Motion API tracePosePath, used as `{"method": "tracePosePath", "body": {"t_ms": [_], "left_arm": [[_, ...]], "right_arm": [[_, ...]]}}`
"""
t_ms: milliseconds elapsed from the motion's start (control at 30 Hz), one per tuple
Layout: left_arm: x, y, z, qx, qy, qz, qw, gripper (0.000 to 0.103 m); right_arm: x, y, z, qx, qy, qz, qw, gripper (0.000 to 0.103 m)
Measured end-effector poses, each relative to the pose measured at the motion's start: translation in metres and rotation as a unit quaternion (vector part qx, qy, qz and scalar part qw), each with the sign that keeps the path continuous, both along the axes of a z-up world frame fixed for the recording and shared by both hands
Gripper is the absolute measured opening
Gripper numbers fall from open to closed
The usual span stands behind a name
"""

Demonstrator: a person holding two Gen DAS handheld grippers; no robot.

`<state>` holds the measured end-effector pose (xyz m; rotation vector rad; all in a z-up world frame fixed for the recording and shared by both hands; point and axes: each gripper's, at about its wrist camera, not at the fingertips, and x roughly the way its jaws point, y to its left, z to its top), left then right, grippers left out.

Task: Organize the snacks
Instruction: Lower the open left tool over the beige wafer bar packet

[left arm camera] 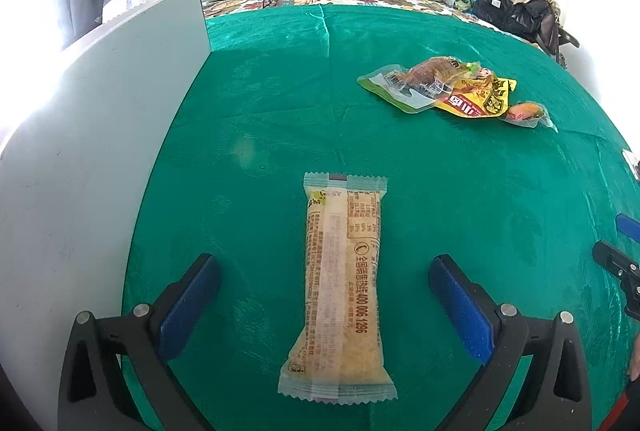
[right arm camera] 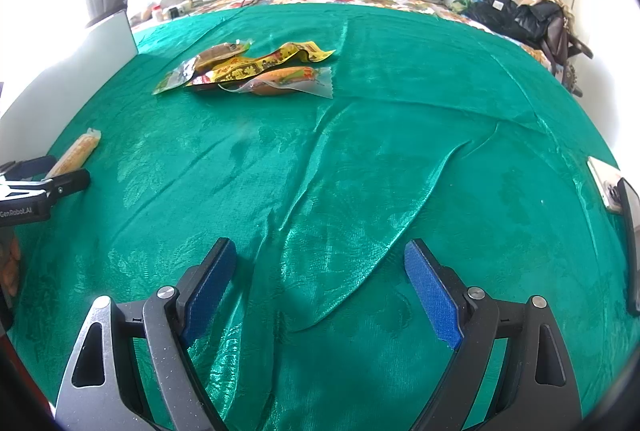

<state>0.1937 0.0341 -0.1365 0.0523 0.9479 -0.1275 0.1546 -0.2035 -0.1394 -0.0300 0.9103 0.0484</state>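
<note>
Near the green cloth's (left arm camera: 260, 91) left edge, by the white board (left arm camera: 100, 151), the snack bar (left arm camera: 340, 287) lies flat between the left gripper's (left arm camera: 324, 295) spread, non-touching jaws. Right gripper (right arm camera: 320, 283) spread, empty. Snack pile (left arm camera: 452, 89) sits toward the far edge. Risk: slick wrapper slips, or pads snag the cloth folds.

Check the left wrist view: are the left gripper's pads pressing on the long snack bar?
No, the left gripper stands wide open, and the long snack bar lies flat on the green cloth between the pads, clear of both.
</note>
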Motion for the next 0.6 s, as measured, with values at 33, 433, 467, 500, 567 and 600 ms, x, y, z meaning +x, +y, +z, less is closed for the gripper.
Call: {"method": "tracePosePath", "body": {"t_ms": [33,433,467,500,567,600], "left_arm": [[0.0000,0.0000,0.0000,0.000,0.000,0.000,1.0000,0.103],[0.0002,0.0004,-0.0005,0.000,0.000,0.000,1.0000,0.103],[0.0003,0.0007,-0.0004,0.000,0.000,0.000,1.0000,0.103],[0.0004,0.0011,-0.0003,0.000,0.000,0.000,1.0000,0.103],[0.0004,0.0009,-0.0005,0.000,0.000,0.000,1.0000,0.103],[0.0003,0.0006,-0.0007,0.000,0.000,0.000,1.0000,0.103]], "right_arm": [[0.0000,0.0000,0.0001,0.000,0.000,0.000,1.000,0.089],[0.0002,-0.0003,-0.0002,0.000,0.006,0.004,1.000,0.093],[0.0000,0.0001,-0.0003,0.000,0.007,0.005,1.000,0.094],[-0.0004,0.0005,-0.0002,0.001,0.007,0.007,1.000,0.094],[0.0025,0.0002,0.0000,0.003,0.016,0.019,1.000,0.094],[0.0050,-0.0015,0.0016,0.010,0.024,0.026,0.999,0.094]]}}
